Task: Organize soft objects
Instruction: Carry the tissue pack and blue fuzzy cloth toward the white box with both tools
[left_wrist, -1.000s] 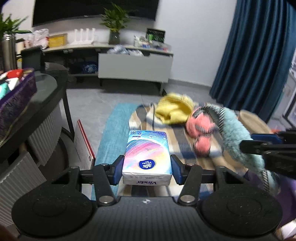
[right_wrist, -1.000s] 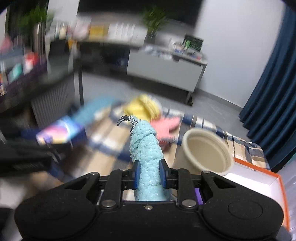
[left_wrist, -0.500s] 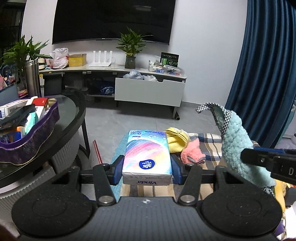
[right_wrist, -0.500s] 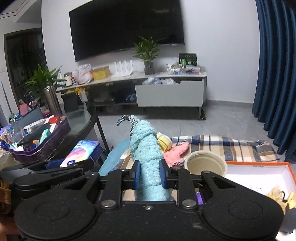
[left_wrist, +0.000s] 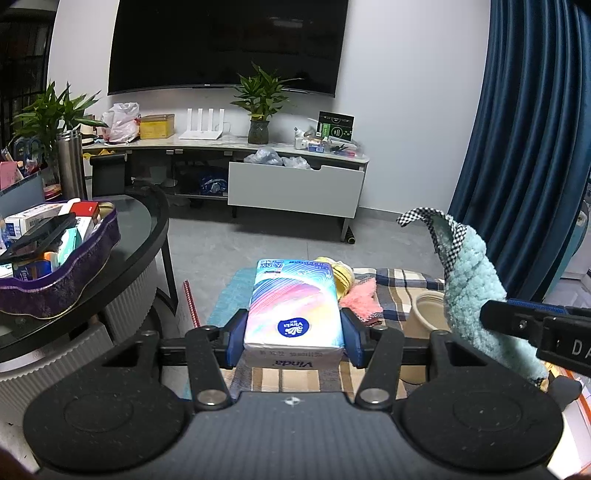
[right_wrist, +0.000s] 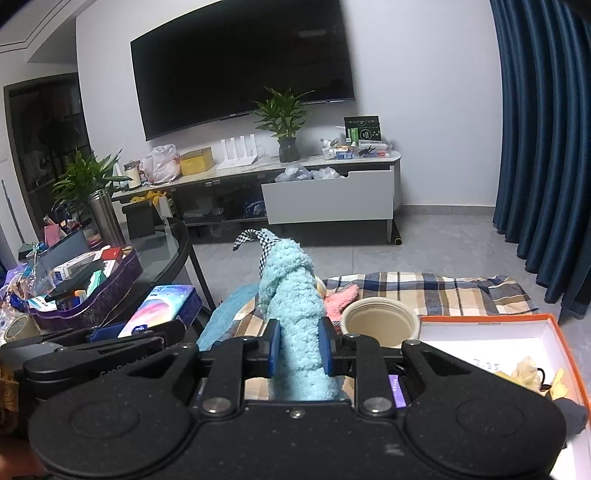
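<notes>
My left gripper (left_wrist: 293, 341) is shut on a rainbow-printed Vinda tissue pack (left_wrist: 293, 308) and holds it in the air; the pack also shows in the right wrist view (right_wrist: 159, 308). My right gripper (right_wrist: 296, 349) is shut on a fluffy light-blue cloth (right_wrist: 291, 295) with a checked edge, held upright; the cloth also shows in the left wrist view (left_wrist: 472, 291). On the plaid blanket (right_wrist: 443, 291) on the floor lie a pink cloth (right_wrist: 341, 301) and a yellow cloth (left_wrist: 343, 275).
A beige bowl (right_wrist: 380, 325) stands on the blanket. An orange-edged white box (right_wrist: 517, 343) with small items lies at the right. A round glass table (left_wrist: 110, 251) with a purple tray (left_wrist: 70, 258) of boxes is at the left. A teal mat (right_wrist: 225, 314) lies beside the blanket.
Both grippers have risen and tilted up, so the views show the room rather than the floor. Each keeps its hold; the blur of a second ago is gone.
</notes>
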